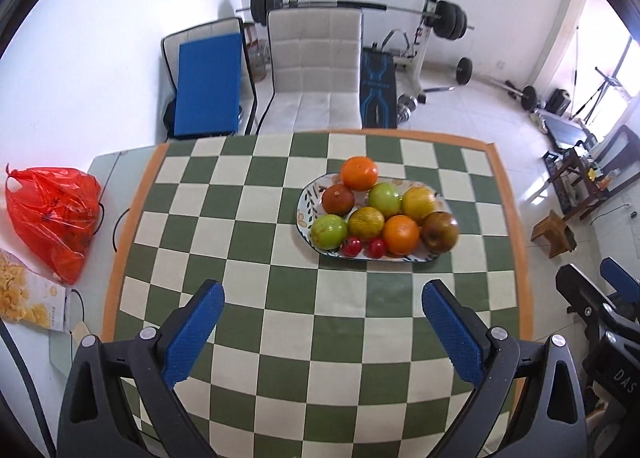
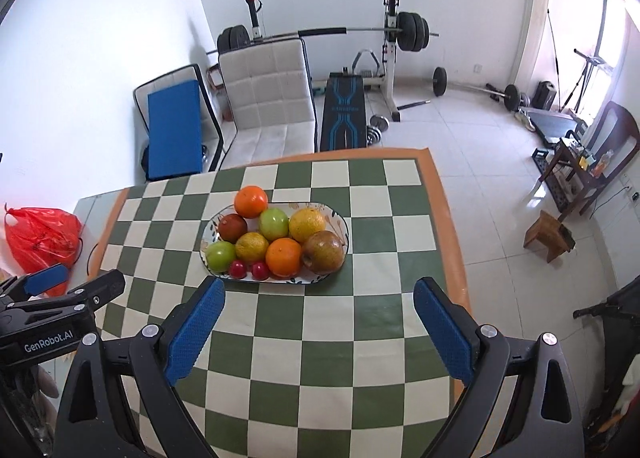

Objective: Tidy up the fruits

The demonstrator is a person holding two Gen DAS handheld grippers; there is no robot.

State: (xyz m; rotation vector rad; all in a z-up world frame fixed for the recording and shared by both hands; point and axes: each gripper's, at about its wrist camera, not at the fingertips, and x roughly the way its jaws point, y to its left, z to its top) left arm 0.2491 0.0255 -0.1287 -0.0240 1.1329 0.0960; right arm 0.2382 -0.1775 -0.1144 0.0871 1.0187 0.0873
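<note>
The fruits are heaped on the oval plate toward the desk's far edge. Both the left gripper and right gripper are held wide open, empty. The brown apple at the rim could be knocked off by a careless reach.

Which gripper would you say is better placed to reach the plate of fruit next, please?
Probably the right gripper: the plate lies straight ahead between its open fingers. From the left gripper, it sits off to the right.
</note>
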